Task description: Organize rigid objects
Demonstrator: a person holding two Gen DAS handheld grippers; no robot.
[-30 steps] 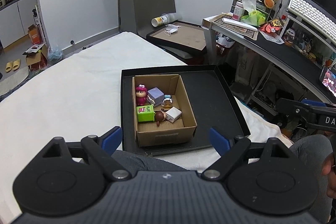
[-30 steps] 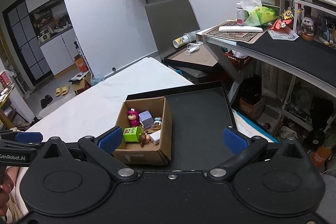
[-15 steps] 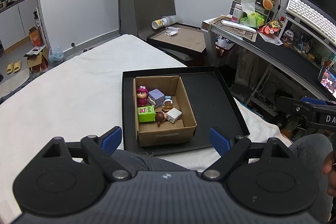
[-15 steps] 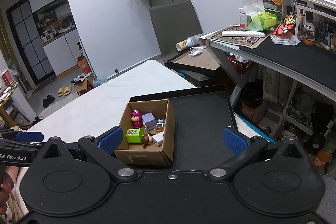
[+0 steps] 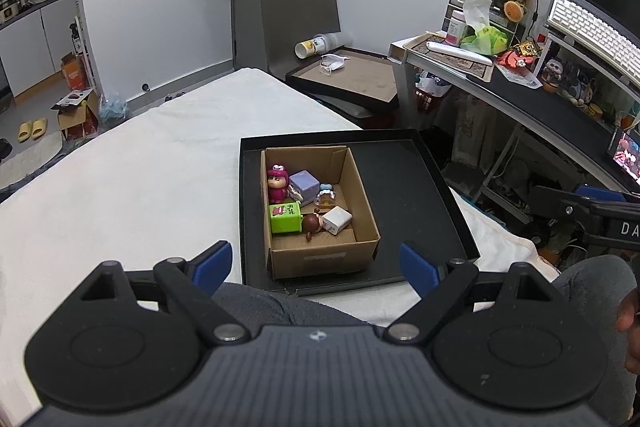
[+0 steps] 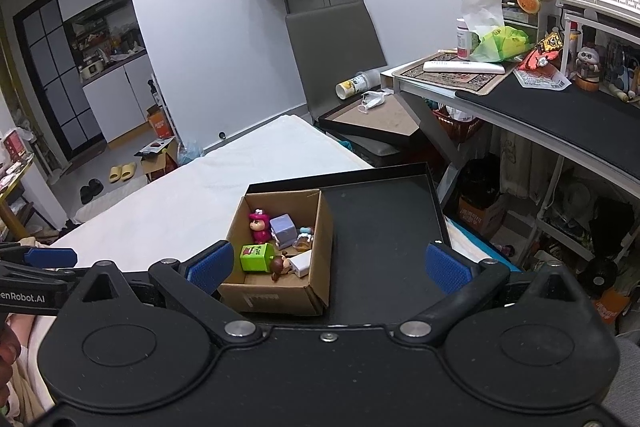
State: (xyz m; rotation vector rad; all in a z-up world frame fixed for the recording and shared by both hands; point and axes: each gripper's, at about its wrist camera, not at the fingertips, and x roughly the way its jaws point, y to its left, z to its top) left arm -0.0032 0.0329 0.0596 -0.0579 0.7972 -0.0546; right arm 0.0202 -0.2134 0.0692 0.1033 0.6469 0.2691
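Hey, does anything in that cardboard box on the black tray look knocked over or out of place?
Yes. In the cardboard box, the brown-haired figurine lies tipped over against the white charger, while the pink figurine stands upright.

both wrist views look down, sharing the cardboard box (image 5: pixel 320 251) (image 6: pixel 276 291).

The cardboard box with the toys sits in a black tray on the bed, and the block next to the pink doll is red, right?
Nearly. The cardboard box does sit in the black tray on the white bed, but the block in front of the pink doll is green, not red. The left wrist view shows it clearly.
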